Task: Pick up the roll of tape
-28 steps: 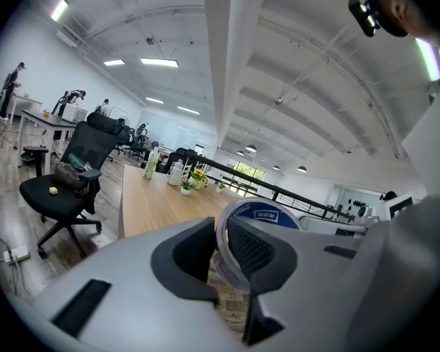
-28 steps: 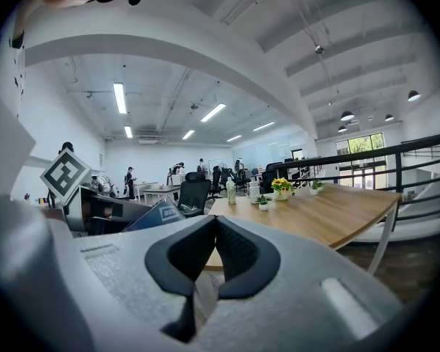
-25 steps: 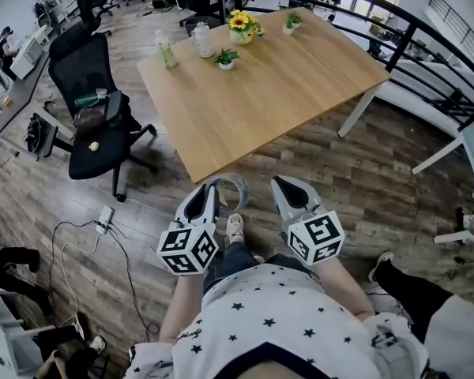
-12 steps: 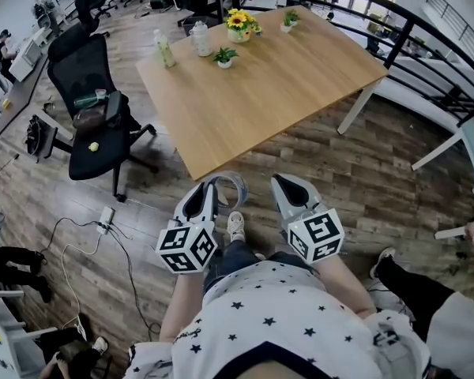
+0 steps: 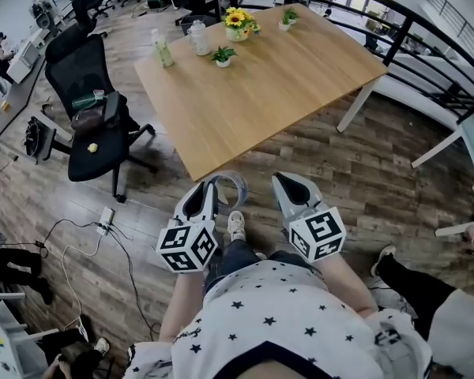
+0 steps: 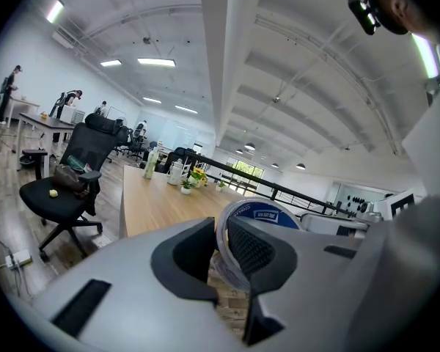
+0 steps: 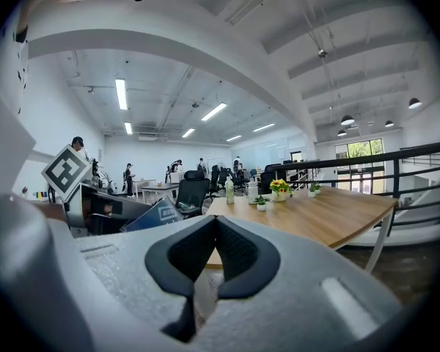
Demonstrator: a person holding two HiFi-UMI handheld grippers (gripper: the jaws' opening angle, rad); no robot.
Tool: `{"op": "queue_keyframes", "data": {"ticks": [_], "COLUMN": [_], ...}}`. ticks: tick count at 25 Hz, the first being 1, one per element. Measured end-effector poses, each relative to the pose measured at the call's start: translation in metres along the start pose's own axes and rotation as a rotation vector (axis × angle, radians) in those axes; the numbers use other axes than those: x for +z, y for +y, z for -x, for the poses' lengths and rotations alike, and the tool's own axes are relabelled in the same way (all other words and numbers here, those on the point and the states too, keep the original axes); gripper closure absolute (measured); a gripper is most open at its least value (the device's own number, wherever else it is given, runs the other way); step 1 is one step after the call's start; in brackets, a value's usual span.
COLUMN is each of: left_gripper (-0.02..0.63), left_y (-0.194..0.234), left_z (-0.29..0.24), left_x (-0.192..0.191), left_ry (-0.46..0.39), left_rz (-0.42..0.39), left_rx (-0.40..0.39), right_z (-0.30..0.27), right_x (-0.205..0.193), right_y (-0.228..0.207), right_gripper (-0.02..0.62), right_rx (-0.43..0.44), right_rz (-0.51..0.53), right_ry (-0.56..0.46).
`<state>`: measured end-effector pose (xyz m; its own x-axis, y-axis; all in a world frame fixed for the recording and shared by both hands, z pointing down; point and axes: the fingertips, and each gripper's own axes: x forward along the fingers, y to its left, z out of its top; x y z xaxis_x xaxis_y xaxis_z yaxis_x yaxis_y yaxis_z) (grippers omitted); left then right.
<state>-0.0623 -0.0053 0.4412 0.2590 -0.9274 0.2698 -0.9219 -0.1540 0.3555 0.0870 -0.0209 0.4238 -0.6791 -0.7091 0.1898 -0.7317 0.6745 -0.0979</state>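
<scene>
The roll of tape [image 5: 238, 185], a clear ring with a blue label inside, is held off the table in front of my body, just short of the table's near corner. My left gripper [image 5: 212, 188] is shut on its rim. In the left gripper view the tape [image 6: 260, 215] stands on edge between the dark pads, rising above the left gripper [image 6: 220, 233]. My right gripper [image 5: 283, 184] hangs beside it to the right, shut and empty. Its pads meet at the tips in the right gripper view [image 7: 215, 222], where the tape [image 7: 152, 215] shows at the left.
A bare wooden table [image 5: 276, 93] stands ahead, with small plants [image 5: 223, 57], a sunflower pot [image 5: 238, 24] and bottles [image 5: 163, 49] at its far end. A black office chair [image 5: 91, 105] is to the left, cables [image 5: 79, 243] lie on the floor, and a black railing [image 5: 426, 46] runs at the right.
Both grippers and the tape have kept still. Only a bystander's legs at the lower left edge have shifted.
</scene>
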Motion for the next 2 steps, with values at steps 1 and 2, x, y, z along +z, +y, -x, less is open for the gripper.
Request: {"op": "queue_keyframes", "data": {"ticks": [1,2], "left_gripper": [0.551,0.551], "left_y": [0.0003,0.0006], "left_z": [-0.0007,-0.0015], "left_x": [0.0005,0.0009], "left_ry": [0.002,0.003], "left_rz": [0.001,0.001], "left_rx": [0.0,0.0], "right_z": [-0.0006,-0.0012], "right_x": [0.0006,0.0012], "right_y": [-0.0004,-0.0008], "right_gripper": [0.589,0.589], "right_rx": [0.0,0.0], "right_rz": [0.0,-0.001], "right_ry": [0.0,0.0]}}
